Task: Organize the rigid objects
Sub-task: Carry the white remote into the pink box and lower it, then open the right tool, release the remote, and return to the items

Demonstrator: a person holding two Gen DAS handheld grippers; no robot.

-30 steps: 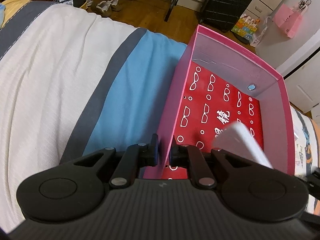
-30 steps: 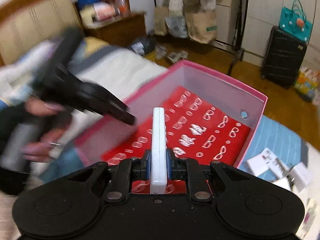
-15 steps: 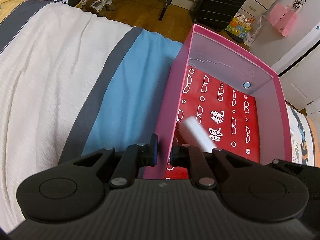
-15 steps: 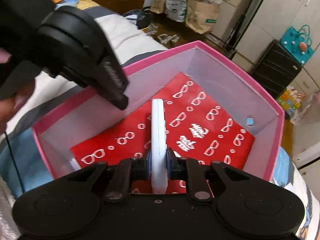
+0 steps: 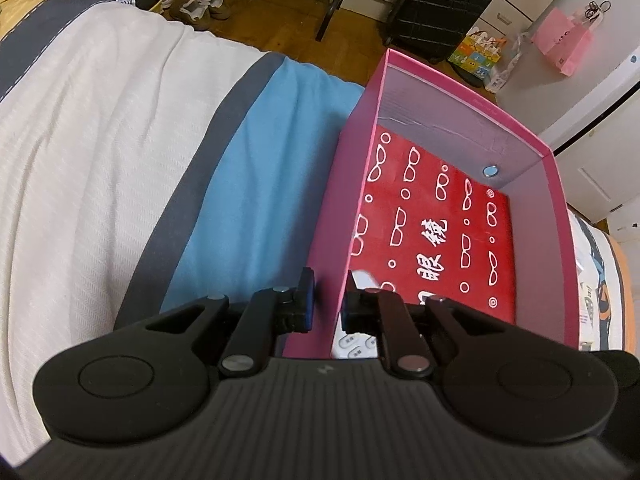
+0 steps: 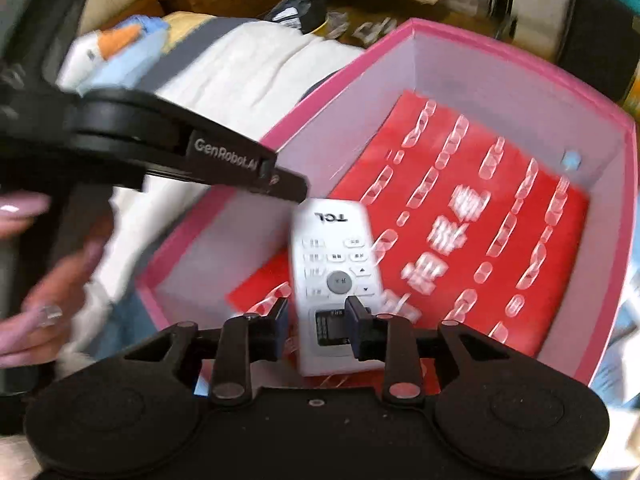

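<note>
Straddling the pink box's (image 5: pixel 334 236) side wall, my left fingers (image 5: pixel 329 300) stand apart, not clamped. My right fingers (image 6: pixel 316 326) are spread too, released above the white remote (image 6: pixel 334 276), which lies face-up on the box's red liner (image 6: pixel 500 248).

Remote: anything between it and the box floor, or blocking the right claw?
Nothing visible. The remote already lies face up on the red liner of the pink box, between the open right claw fingers. The left claw straddles the side wall, beside it.
</note>
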